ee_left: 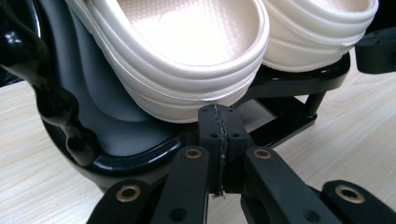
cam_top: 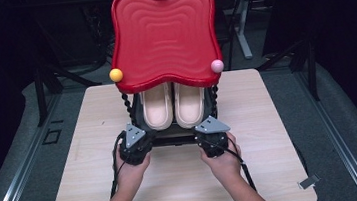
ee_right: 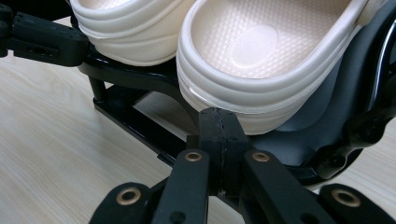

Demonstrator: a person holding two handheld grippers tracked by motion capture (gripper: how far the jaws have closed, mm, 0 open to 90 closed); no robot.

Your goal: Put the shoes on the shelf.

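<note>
A: Where do the hands sit?

B: Both forearms come in from the near edge of the table (cam_top: 96,154). The left hand (cam_top: 131,168) and the right hand (cam_top: 223,160) each wrap a gripper from behind, side by side, aimed forward at the front of a black rack (cam_top: 172,136).

A: And the tools themselves?

B: The left gripper (ee_left: 219,128) has its jaws pressed flat together, with nothing between them. The right gripper (ee_right: 220,133) is the same, pads meeting along a thin seam. Each tip sits just beside the rack's lower front rim; whether they actually touch it, I can't quite tell.

A: What's on the rack?

B: A pair of cream slippers (cam_top: 173,105), lying side by side on the lower shelf, heels toward the person. Above them a red wavy tray (cam_top: 165,36) forms the top tier and covers their toes in the high view. A yellow ball (cam_top: 116,75) and a pink ball (cam_top: 217,66) cap its front corners.

A: Do the gripper views add anything?

B: Yes. Up close, the textured insoles and ribbed heel rims show, plus the grey shelf liner (ee_left: 93,116) under them. The left gripper view also catches the other gripper's black jaw at the right edge.
</note>
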